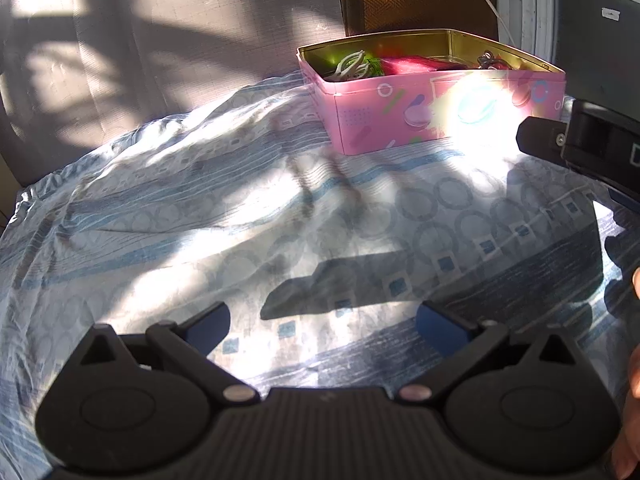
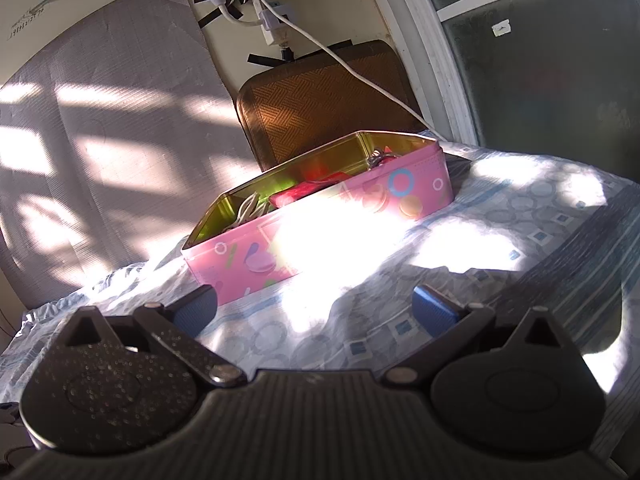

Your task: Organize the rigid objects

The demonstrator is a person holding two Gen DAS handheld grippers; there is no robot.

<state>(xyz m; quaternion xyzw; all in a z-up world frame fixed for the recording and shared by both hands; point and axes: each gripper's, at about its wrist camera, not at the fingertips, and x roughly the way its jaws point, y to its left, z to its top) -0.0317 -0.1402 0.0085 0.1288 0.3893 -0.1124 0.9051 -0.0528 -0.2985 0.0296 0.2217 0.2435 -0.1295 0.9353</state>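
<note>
Covering bed, patterned sheet (image 1: 200, 208); pink tin (image 2: 320, 236) near window; both tongs apart.

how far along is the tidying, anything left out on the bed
Mostly done, it seems: the pink tin already holds a white cable, a red item and something metal at its far end. Nothing is in hand; the left tool and right tool are open and empty. No loose items show on the bedsheet.

Pink tin (image 1: 420, 120) looked like glossy metal, gold-shiny inside; bedsheet (image 1: 200, 208) was soft wrinkled matt cloth; gripper bodies were matt ribbed black plastic.
</note>
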